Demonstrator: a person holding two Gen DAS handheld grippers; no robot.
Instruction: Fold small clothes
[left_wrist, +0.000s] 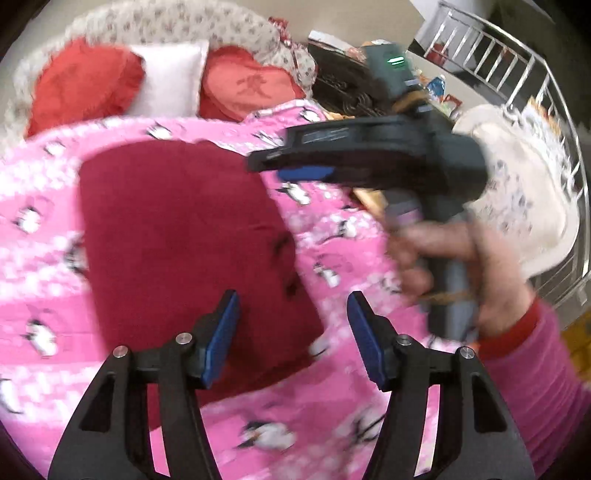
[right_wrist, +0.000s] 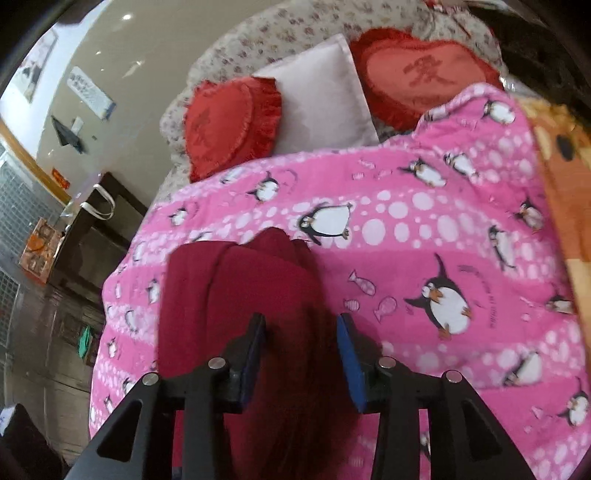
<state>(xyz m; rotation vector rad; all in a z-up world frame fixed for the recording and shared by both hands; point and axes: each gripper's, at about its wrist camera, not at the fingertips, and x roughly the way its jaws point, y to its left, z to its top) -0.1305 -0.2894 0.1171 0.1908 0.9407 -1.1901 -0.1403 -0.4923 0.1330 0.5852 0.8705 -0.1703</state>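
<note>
Both hand-held grippers, left (left_wrist: 293, 332) and right (right_wrist: 301, 354), gape wide, empty, over dark red garment (left_wrist: 184, 236).

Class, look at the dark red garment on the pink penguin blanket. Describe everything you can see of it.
The dark red garment is plain, soft-looking fabric with no visible print. In the left wrist view it lies flat as a roughly rectangular folded shape on the pink penguin blanket. In the right wrist view it shows overlapping layers and a bunched far end. The left gripper and right gripper both stand open over its near part; whether either touches it is unclear. Blur hides seams and details.
</note>
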